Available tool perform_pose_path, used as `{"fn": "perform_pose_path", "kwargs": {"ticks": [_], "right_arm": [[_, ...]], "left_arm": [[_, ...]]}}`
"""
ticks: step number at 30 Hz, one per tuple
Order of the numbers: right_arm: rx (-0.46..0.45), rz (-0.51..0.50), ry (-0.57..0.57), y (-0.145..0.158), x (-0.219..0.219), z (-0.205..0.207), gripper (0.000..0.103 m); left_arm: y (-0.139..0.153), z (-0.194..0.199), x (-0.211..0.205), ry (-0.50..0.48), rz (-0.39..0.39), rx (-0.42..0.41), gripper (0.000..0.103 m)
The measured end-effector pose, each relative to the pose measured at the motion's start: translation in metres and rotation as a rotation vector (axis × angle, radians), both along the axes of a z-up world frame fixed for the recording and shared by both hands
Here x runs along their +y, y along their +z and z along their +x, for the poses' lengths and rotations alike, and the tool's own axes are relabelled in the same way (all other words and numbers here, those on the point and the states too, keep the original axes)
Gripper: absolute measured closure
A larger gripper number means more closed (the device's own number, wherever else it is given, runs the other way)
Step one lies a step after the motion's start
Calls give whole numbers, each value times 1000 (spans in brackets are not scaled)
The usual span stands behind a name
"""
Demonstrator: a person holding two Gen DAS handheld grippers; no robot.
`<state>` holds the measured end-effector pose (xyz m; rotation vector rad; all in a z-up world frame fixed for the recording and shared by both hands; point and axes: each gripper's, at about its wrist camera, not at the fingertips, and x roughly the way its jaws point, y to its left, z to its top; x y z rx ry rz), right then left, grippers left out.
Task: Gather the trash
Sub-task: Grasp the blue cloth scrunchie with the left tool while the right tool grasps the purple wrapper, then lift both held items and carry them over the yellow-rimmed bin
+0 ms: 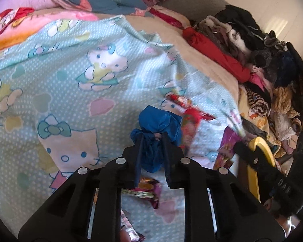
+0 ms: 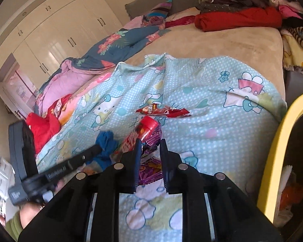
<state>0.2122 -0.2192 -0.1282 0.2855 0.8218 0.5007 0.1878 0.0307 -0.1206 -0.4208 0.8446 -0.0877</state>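
In the left wrist view my left gripper (image 1: pixel 152 141) is shut on a crumpled blue wad (image 1: pixel 157 123), held just above the cartoon-cat bedsheet (image 1: pixel 70 84). A red snack wrapper (image 1: pixel 183 102) lies beyond it, and a purple foil wrapper (image 1: pixel 145 191) shows beneath the fingers. In the right wrist view my right gripper (image 2: pixel 150 148) is shut on a shiny purple wrapper (image 2: pixel 150 161) bunched with a red packet (image 2: pixel 145 129). Another red wrapper (image 2: pixel 163 110) lies flat on the sheet ahead. The left gripper (image 2: pixel 98 150) with the blue wad (image 2: pixel 106 143) sits close on the left.
A yellow-rimmed bin (image 2: pixel 282 141) stands at the bed's right side, also seen as a yellow rim (image 1: pixel 260 161). Piled clothes (image 1: pixel 262 60) and a red roll (image 2: pixel 238 18) line the far edge. A floral quilt (image 2: pixel 115 44) lies beside white wardrobes (image 2: pixel 56 30).
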Motion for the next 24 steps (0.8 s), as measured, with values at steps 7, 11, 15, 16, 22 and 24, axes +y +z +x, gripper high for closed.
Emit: {"fn": "perform_pose_path", "kwargs": {"ticks": [7, 11, 15, 16, 22, 24], "right_arm": [[-3, -2, 21, 6, -1, -13, 85], [-14, 10, 18, 12, -6, -19, 85], [-35, 20, 8, 23, -13, -23, 85], [-40, 22, 5, 25, -15, -24, 85], [-65, 37, -17, 37, -30, -30, 85], [-74, 42, -26, 40, -35, -32, 85]], "left_arm": [[26, -5, -7, -14, 1, -62, 91], [37, -8, -12, -25, 4, -87, 91], [46, -11, -18, -38, 3, -106, 91], [48, -12, -21, -43, 5, -111, 91], [60, -17, -36, -78, 13, -139, 91], [63, -18, -40, -88, 16, -146, 91]]}}
